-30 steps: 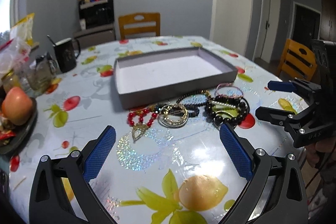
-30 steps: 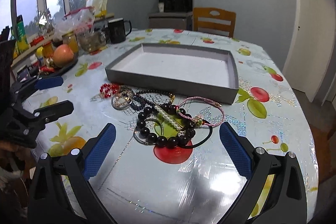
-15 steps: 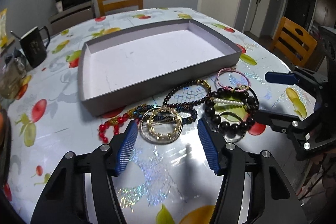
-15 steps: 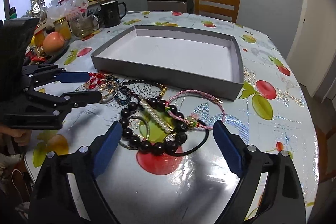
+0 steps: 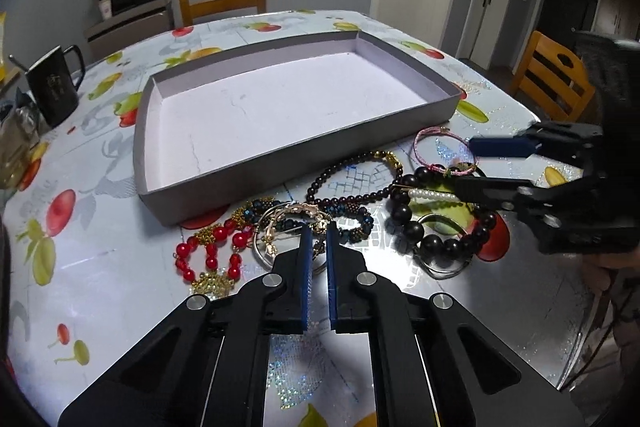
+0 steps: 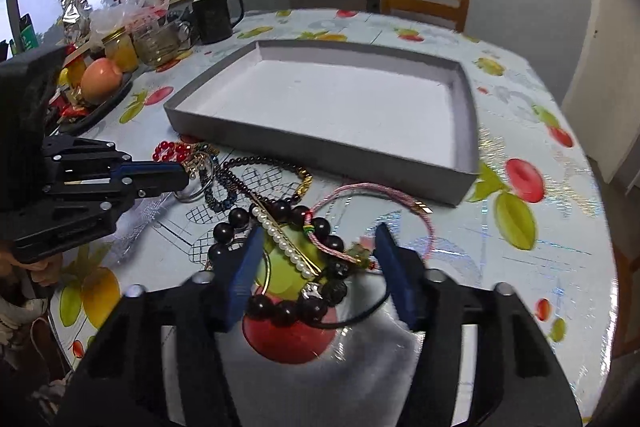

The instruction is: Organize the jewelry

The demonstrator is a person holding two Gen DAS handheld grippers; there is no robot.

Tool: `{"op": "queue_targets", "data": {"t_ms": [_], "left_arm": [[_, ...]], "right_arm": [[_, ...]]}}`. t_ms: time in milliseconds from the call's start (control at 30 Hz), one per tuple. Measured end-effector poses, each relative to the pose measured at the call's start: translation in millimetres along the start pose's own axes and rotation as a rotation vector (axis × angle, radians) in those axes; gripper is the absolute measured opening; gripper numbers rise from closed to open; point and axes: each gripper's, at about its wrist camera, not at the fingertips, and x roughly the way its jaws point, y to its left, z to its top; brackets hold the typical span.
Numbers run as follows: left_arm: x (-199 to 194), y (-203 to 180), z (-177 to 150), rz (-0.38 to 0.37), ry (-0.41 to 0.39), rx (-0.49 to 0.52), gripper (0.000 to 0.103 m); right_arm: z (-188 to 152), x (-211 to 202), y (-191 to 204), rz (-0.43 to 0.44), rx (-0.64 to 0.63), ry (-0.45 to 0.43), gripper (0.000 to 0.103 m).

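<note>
Both wrist views closely share the jewelry pile [image 5: 360, 211].

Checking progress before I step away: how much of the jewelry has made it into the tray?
None: the grey tray holds nothing. The left gripper has closed on the gold bangle; the right gripper's jaws have been closing around the big black bead bracelet. All pieces remain on the table.

bracelets [image 5: 400, 203] lie heaped before the tray [image 5: 304, 163], seemingly touching it.

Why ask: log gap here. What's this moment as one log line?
left hand-held gripper: shut on gold bangle | right hand-held gripper: jaws just closing, black bead bracelet between | tray: empty
</note>
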Motion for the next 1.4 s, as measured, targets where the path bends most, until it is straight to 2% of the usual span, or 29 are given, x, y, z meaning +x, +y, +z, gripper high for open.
{"op": "queue_targets", "data": {"t_ms": [67,100,167,200,333,400,567,667,767,900,1000,1033,1100,1200,1400], "left_arm": [[-4.3,0.9,-1.1,-0.01,-0.014,-0.007,0.006],[-6.4,1.1,-1.5,-0.014,-0.021,-0.008,0.006],[-12.5,1.2,-1.3,-0.021,-0.036,-0.007,0.006],[-16.8,1.3,-0.5,-0.025,-0.046,-0.006,0.006],[-34.4,0.6,4.1,-0.046,-0.085,0.005,0.005],[-43.6,2.7,7.1,-0.071,-0.102,0.0,0.001],[-64.1,17.3,12.0,-0.15,-0.142,-0.032,0.001],[-68.9,27.2,12.8,-0.158,-0.148,-0.051,0.001],[-68.5,33.3,11.7,-0.163,-0.141,-0.063,0.001],[-58.6,25.5,5.7,-0.186,-0.097,-0.037,0.002],[-50.4,9.3,-2.4,-0.192,-0.074,0.01,0.025],[-46.9,2.6,-4.8,-0.193,-0.068,0.026,0.036],[-40.3,-9.1,-9.2,-0.177,-0.053,0.06,0.048],[-28.1,-24.9,-15.0,-0.151,-0.026,0.118,0.056],[-4.3,-36.8,-21.3,-0.085,0.056,0.165,0.056]], "right_arm": [[-0.8,3.9,-1.0,0.017,0.008,0.008,0.026],[-1.4,2.4,-1.7,0.021,0.01,0.003,0.017],[-1.7,-2.0,-3.4,0.038,0.02,-0.011,0.007],[-1.3,-5.9,-4.0,0.038,0.025,-0.023,0.005],[3.7,-21.2,-3.7,0.047,0.032,-0.074,0.001],[8.2,-30.5,-3.5,0.056,0.039,-0.102,0.001],[18.1,-57.7,-5.0,0.082,0.052,-0.175,0.001],[22.3,-69.7,-4.9,0.093,0.058,-0.211,0.001],[23.4,-73.2,-5.9,0.098,0.061,-0.218,0.001],[19.1,-61.4,-8.3,0.103,0.076,-0.185,0.001],[13.7,-53.1,-10.6,0.106,0.094,-0.164,0.005],[12.1,-50.2,-11.6,0.101,0.096,-0.157,0.008],[9.7,-46.6,-12.7,0.093,0.098,-0.148,0.022],[7.0,-46.4,-12.9,0.087,0.093,-0.145,0.029],[4.0,-46.5,-14.7,0.086,0.093,-0.145,0.036]]}}
